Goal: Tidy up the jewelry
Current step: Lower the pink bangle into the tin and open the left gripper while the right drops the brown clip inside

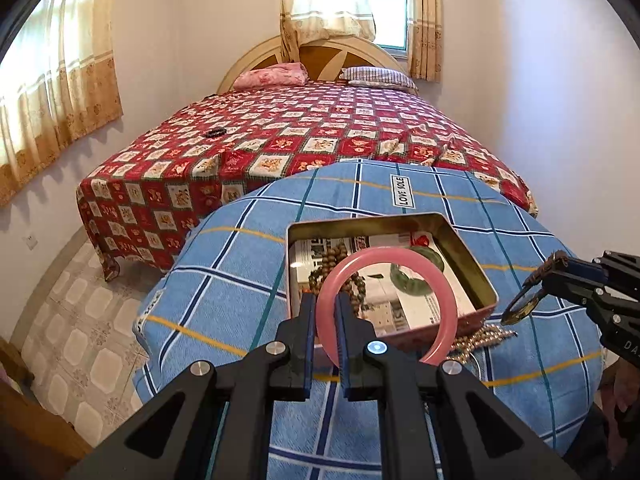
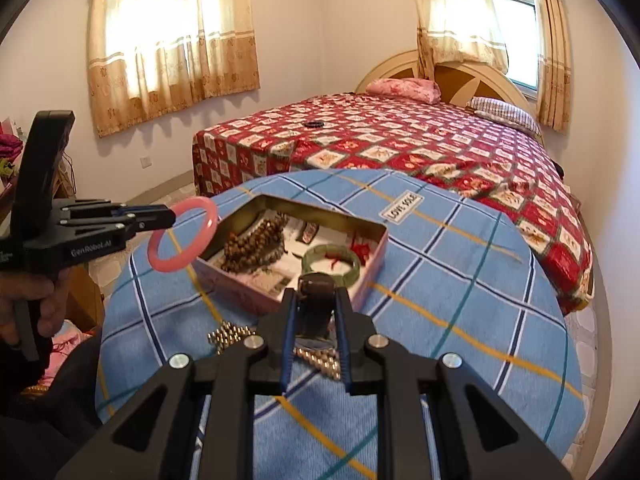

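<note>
My left gripper [image 1: 326, 300] is shut on a pink bangle [image 1: 440, 280] and holds it in the air over the near left corner of an open pink tin box [image 1: 476, 268]. From the right wrist view the bangle [image 2: 160, 256] hangs left of the box [image 2: 240, 284]. Inside lie brown wooden beads [image 2: 252, 246] and a green bangle [image 2: 352, 262]. My right gripper [image 2: 316, 296] is shut on a dark brown bracelet [image 2: 316, 284] near the box's front edge; it also shows in the left wrist view [image 1: 524, 300]. A gold bead chain [image 2: 228, 336] lies on the cloth below.
The box sits on a round table under a blue checked cloth [image 2: 460, 280]. Behind it stands a bed with a red patterned cover [image 1: 300, 136], and a small dark bracelet [image 1: 215, 133] lies on it. Tiled floor [image 1: 80, 320] is to the left.
</note>
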### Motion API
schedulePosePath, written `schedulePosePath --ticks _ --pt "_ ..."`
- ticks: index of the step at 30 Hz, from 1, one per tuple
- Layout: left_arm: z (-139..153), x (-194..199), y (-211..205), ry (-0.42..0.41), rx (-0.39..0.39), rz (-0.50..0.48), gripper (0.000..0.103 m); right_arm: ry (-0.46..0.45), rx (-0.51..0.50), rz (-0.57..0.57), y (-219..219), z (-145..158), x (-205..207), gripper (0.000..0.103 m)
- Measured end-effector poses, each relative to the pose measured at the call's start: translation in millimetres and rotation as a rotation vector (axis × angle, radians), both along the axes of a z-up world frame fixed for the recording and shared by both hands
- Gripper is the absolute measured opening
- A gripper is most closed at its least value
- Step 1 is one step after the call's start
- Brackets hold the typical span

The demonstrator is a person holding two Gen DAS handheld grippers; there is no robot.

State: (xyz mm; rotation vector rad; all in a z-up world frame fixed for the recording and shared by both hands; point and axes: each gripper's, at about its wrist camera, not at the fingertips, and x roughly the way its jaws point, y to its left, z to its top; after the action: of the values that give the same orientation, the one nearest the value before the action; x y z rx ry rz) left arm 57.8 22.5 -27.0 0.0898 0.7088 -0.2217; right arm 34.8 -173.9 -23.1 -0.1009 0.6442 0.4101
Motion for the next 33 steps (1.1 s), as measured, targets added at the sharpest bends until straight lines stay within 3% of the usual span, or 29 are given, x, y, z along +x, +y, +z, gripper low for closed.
schedulePosePath --ticks 18,33 --pt "-2 43 -10 -0.009 0.060 0.001 0.009 -0.010 -0.020 0.026 23 8 41 0.020" --pt "-16 77 -18 0.017 0.099 0.008 0.009 0.042 -0.034 0.021 37 -6 75 0.020"
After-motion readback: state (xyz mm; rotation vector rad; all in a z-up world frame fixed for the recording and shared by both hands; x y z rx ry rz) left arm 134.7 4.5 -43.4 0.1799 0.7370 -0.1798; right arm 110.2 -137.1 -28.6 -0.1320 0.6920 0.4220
